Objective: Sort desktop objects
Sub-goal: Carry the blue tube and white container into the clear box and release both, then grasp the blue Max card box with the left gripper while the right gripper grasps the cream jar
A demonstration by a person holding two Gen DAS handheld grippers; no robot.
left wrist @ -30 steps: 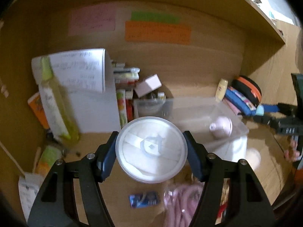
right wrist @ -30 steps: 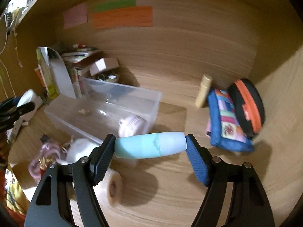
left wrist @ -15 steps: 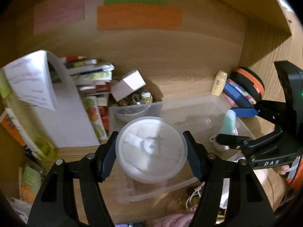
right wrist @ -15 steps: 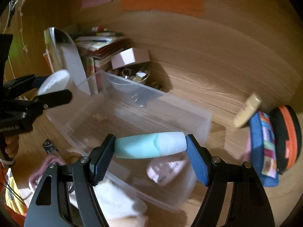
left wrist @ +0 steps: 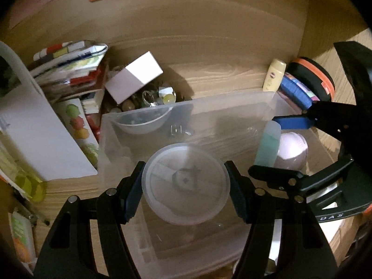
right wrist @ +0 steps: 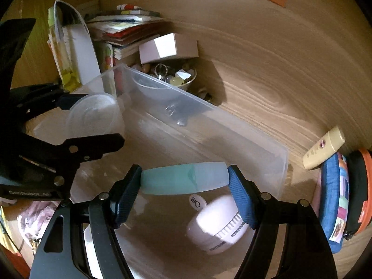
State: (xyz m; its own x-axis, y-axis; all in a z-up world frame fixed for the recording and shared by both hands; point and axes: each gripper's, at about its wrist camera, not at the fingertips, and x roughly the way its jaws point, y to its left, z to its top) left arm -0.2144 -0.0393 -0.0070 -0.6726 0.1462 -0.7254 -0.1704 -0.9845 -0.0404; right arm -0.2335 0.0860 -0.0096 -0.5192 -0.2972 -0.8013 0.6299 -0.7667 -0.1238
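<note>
Crosswise, teal tube (right wrist: 184,178) between right hand-held gripper (right wrist: 184,191) pads, above bin (right wrist: 282,174).

We are seeing the bin (left wrist: 232,107) lying in the middle of the desk (right wrist: 267,88). Inside it, a jar (right wrist: 218,230) is sitting near its right end. The left gripper (left wrist: 186,183) is holding a lid (left wrist: 186,183) over the bin's left part, and the right gripper (right wrist: 184,182) is holding a tube (right wrist: 184,179) crosswise over the right part, above the jar. Behind the bin, a bowl (right wrist: 186,79) is standing with a box (right wrist: 168,47) resting on it. Left of the bowl, books (right wrist: 125,30) are lying stacked. Right of the bin, a bottle (right wrist: 324,147) is leaning on 2 pouches (right wrist: 334,200).
</note>
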